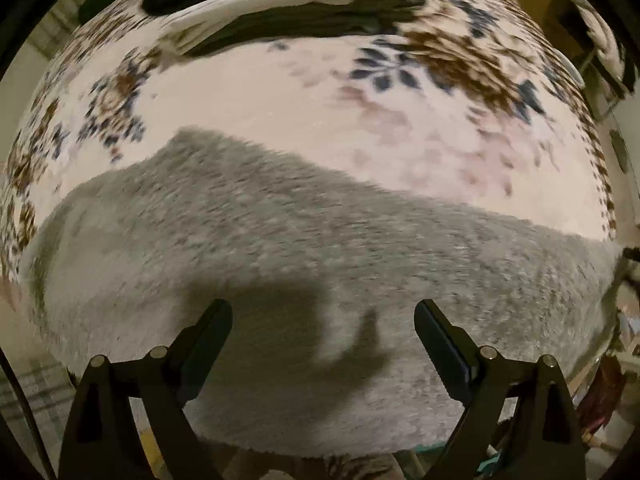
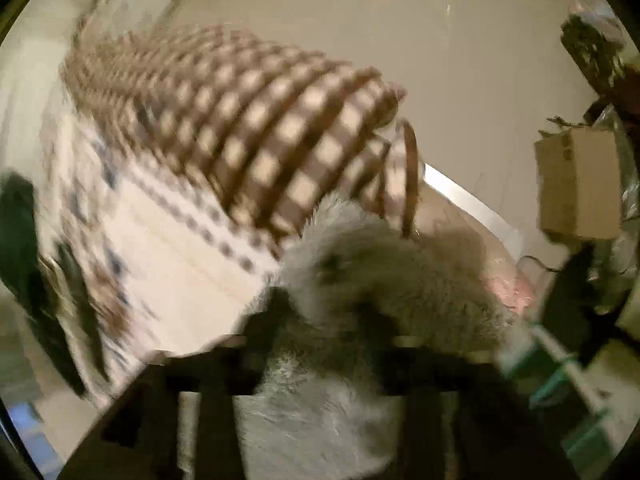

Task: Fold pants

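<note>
Pants of thick grey fleece lay on the floral bed cover, looking soft, light and floppy, best pinched at an edge; the left claw hung released above them, the right claw's grip too blurred to tell.

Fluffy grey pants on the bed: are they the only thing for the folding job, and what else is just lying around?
For the job:
grey fleece pants
left gripper, open above them
right gripper, blurred, fleece between its fingers

Just lying about:
floral blanket
checked pillow
cardboard box
dark and white folded clothes
</note>
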Demonstrator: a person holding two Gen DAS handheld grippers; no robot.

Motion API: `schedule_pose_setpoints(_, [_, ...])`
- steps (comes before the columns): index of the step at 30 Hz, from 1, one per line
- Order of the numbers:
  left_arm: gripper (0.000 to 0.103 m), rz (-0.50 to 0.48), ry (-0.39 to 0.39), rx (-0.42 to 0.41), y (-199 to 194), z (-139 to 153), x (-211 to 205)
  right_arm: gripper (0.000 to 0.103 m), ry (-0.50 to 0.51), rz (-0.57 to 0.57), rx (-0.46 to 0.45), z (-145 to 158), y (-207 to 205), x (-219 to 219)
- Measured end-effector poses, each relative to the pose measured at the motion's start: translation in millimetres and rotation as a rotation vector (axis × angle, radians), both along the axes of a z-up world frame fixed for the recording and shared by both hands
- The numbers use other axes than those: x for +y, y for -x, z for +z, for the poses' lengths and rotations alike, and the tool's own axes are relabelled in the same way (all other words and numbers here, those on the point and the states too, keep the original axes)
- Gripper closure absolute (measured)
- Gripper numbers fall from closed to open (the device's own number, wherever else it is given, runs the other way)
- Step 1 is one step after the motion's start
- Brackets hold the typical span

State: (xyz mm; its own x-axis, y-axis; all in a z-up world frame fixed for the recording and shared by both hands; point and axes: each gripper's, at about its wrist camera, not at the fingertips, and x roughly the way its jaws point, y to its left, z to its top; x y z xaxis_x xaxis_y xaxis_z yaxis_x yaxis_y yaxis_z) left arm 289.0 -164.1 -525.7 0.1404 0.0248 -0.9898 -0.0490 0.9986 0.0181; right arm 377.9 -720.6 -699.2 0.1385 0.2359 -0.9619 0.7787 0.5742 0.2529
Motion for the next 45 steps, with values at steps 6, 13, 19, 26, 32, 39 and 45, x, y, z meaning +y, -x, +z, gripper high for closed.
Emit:
schedule_pose_setpoints(6, [0.01,0.155,-0.027,-0.031,19.8,9.6,69.0,0.041,0.089,0.374,-0.086,69.5,-22.7,102.7])
schedule_pose_setpoints(13, [0.01,0.339,-0.048,0.009,27.7,-11.2,172.9,0.041,-0.47,0.837,-0.104,33.0,-114.4,345.6])
schedule_pose_setpoints(19, [0.01,0.423,-0.017,0.043,17.6,-31.9,243.3,0.041,-0.643,1.035,0.107,-52.1,-181.7,505.6])
schedule_pose_setpoints(26, [0.01,0.436,0.048,0.082,2.6,-49.1,278.6,0.061,-0.754,0.9,0.341,-104.1,-160.5,529.1])
schedule_pose_setpoints(32, [0.01,0.46,0.102,0.124,-5.3,-66.0,300.8,0.069,-0.78,1.087,0.323,-64.1,-115.1,513.2])
schedule_pose_setpoints(39, [0.01,0.451,0.124,0.142,-8.9,-77.5,307.9,0.059,-0.792,0.861,0.302,-88.2,-102.6,470.2])
schedule_pose_setpoints(45, [0.01,0.443,0.127,0.149,-11.7,-80.1,316.0,0.094,-0.618,0.808,0.089,-44.9,-150.0,444.0])
